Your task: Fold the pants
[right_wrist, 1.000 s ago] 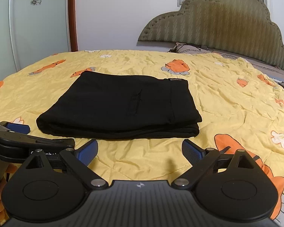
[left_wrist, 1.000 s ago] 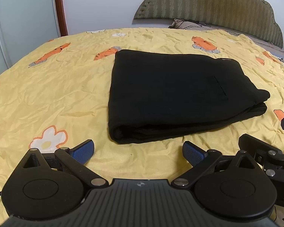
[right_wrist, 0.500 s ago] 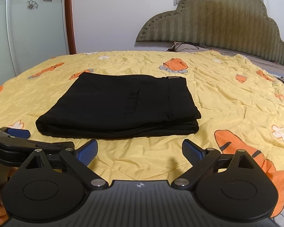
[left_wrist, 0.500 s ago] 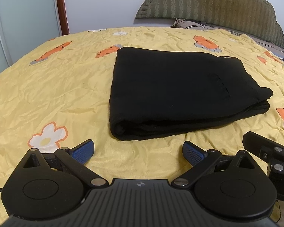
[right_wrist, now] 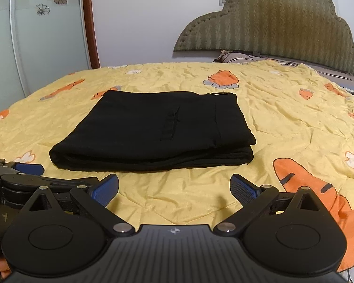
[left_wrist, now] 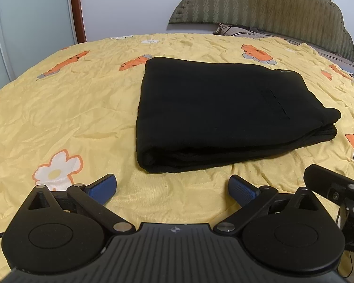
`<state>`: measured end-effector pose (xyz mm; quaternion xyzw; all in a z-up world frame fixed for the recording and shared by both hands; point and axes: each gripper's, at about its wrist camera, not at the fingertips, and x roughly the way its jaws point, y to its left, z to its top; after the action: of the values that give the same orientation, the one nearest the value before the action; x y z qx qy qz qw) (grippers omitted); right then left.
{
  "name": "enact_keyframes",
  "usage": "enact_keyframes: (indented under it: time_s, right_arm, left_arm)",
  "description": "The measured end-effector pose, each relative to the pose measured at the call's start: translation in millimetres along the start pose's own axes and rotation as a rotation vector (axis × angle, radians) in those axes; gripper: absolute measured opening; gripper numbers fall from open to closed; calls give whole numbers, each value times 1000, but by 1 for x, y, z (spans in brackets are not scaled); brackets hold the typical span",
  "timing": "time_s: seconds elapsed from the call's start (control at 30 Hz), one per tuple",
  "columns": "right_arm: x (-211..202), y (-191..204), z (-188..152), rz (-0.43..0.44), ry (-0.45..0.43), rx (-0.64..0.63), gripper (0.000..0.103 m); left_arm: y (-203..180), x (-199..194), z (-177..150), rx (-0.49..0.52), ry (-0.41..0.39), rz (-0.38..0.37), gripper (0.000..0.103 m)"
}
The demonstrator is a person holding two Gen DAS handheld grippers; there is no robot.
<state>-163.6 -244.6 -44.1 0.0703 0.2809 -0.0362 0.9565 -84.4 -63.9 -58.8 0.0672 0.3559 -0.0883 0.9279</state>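
Plainly the folding looks finished: the black cloth pants (left_wrist: 214,115) lie as a compact, stacked rectangle in the middle of the yellow quilted bedspread printed with orange carrots and white flowers (left_wrist: 59,108), layers showing along the near edge and a pocket slit on the top face. The near edge is fairly even, though at the right end the upper layer juts a little past the lower one. In the right wrist view the same bundle (right_wrist: 158,132) sits square and flat, with nothing resting on it.

The left gripper (left_wrist: 172,188) hangs just short of the near edge, its blue-padded fingers (left_wrist: 103,186) spread wide with nothing between them. The right gripper (right_wrist: 174,188) is likewise spread and empty, close in front of the bundle; it does not touch the cloth. The two tools sit side by side, each showing at the edge of the other's view.

My judgement is that the step in hand is the release and backing away, or a last check. If any move remains, it would be a light tidy of the offset right corner, calling for a shallow pinch of the top layer only, so the stack beneath is not dragged.

Around it, the padded olive scalloped headboard (right_wrist: 283,23) stands well behind, the frosted flower-patterned wardrobe door (right_wrist: 35,35) off to the left. Nothing lies between grippers and pants; the rumpled spread is the only thing that might snag.
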Motion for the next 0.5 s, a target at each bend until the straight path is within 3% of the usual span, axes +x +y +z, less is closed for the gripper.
enact_keyframes:
  time_s: [0.5]
  right_arm:
    - [1, 3, -1, -2, -1, -12, 101]
  left_arm:
    - [0, 0, 1, -7, 3, -5, 103]
